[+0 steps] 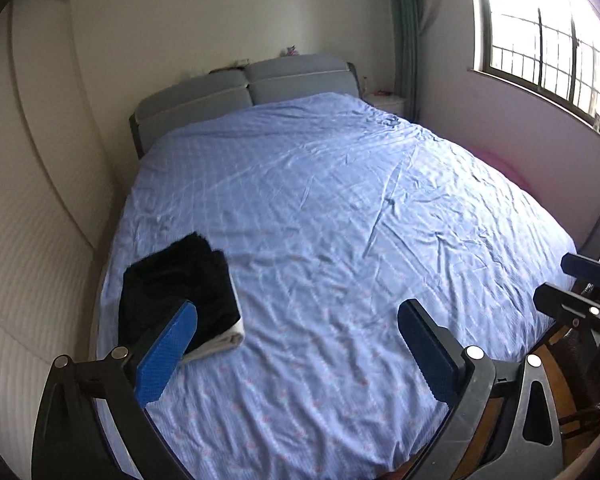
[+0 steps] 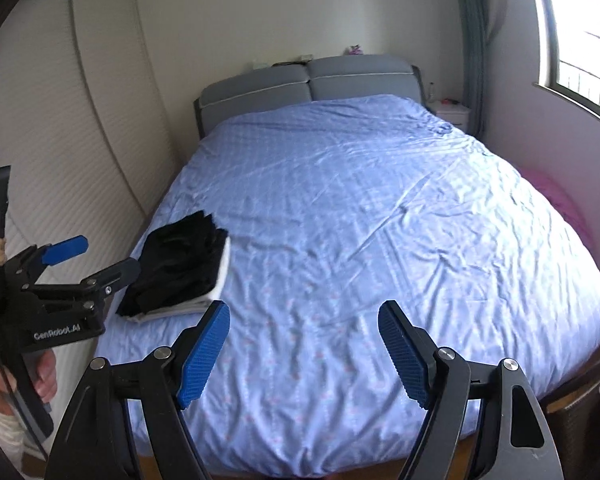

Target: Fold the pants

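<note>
On bed (image 2: pixel 340 200) | one folded black pants (image 2: pixel 180 264) | two grippers, jaws spread

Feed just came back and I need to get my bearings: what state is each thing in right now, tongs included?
Left tongs: open, empty, held above the bed.
Right tongs: open, empty, held above the bed.
Black pants: folded, lying on top of a folded white garment at the bed's left edge.
Blue bedspread: spread flat, wrinkled.
Curtain: drawn aside from the window.
</note>
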Motion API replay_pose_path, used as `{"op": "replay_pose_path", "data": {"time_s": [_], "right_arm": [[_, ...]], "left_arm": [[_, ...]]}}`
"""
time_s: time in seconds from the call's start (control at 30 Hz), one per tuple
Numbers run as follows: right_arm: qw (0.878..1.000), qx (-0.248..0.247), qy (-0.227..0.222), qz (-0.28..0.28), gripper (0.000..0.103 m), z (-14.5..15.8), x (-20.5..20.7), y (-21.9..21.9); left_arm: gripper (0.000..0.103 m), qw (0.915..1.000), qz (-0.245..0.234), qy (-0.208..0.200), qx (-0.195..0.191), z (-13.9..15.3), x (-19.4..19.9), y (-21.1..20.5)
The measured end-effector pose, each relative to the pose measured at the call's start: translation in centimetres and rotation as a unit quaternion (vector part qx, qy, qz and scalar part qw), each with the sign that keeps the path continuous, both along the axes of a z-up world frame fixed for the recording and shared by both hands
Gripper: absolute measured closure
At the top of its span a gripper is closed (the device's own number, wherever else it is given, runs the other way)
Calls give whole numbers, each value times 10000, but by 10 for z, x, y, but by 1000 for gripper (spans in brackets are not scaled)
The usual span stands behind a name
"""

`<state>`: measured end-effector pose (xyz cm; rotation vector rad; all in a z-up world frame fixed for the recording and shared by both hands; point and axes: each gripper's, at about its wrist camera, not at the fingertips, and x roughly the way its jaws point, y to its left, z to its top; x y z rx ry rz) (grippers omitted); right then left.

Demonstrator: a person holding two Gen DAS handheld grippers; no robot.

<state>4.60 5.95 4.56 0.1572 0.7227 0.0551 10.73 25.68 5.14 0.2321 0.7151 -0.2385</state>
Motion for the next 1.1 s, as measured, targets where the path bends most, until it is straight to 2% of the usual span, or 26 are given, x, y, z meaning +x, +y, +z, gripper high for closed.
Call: {"op": "replay_pose_path", "data": {"time_s": [0.13, 0.27, 0.43, 0.57, 0.77, 0.93, 1.1], "right_arm": [[10000, 28, -21, -53, 25, 1, 11, -32], [10000, -19, -24, -58, 25, 5, 30, -67], [9999, 120, 14, -107, 25, 10, 51, -111], [9997, 200, -22, -142, 25, 12, 57, -141], [9999, 38, -71, 152, 25, 16, 57, -182], [9982, 141, -4, 580, 25, 18, 50, -223], [9969, 103, -44, 781, 25, 21, 36, -258]], "left_arm": [[0, 10000, 1, 31, -61, -2, 12, -32], [0, 9996, 219, 137, -115, -9, 35, -65], [0, 9983, 302, 378, -309, -13, 57, -98], [0, 9978, 401, 427, -296, -10, 66, -128], [0, 9972, 590, 298, -344, 1, 53, -172], [0, 9949, 928, 134, -364, 9, 29, -209], [0, 9922, 1151, 60, -475, 13, 4, -234]]}}
